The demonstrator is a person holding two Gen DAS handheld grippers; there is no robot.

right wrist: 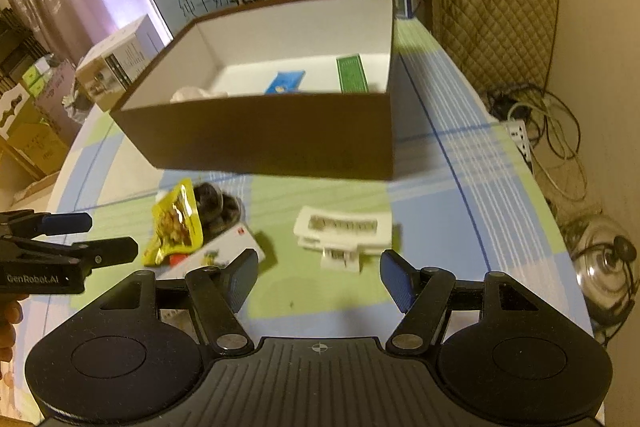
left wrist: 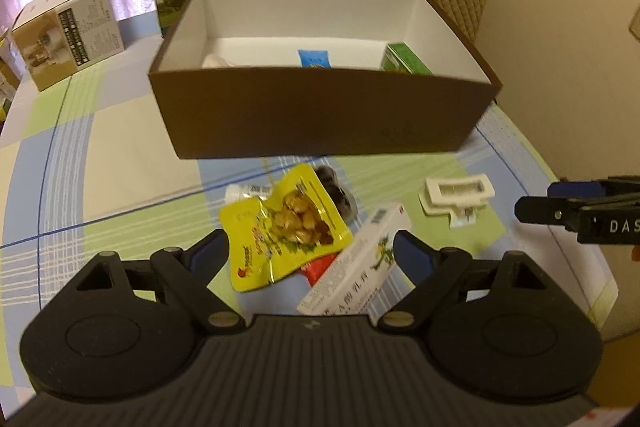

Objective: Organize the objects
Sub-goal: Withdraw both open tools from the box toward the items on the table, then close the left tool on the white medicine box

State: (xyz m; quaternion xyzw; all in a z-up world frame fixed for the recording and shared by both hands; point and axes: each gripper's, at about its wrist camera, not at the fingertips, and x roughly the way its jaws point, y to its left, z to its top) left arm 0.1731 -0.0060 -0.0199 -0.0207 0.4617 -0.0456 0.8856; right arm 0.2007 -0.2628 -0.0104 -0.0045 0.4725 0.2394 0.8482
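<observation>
Two claws, left claw (left wrist: 312, 255) and right claw (right wrist: 318, 273), are hovering with jaws apart, holding nothing. One yellow snack packet (left wrist: 280, 227), one white medicine box (left wrist: 356, 271) and one white hair clip (right wrist: 344, 233) are lying on the checked surface (left wrist: 100, 155) before one brown box (left wrist: 320, 115).

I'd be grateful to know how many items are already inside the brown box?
3 visible: a white crumpled item at its left, a blue packet in the middle and a green carton at its right. The brown box has a near wall that may hide more.
</observation>
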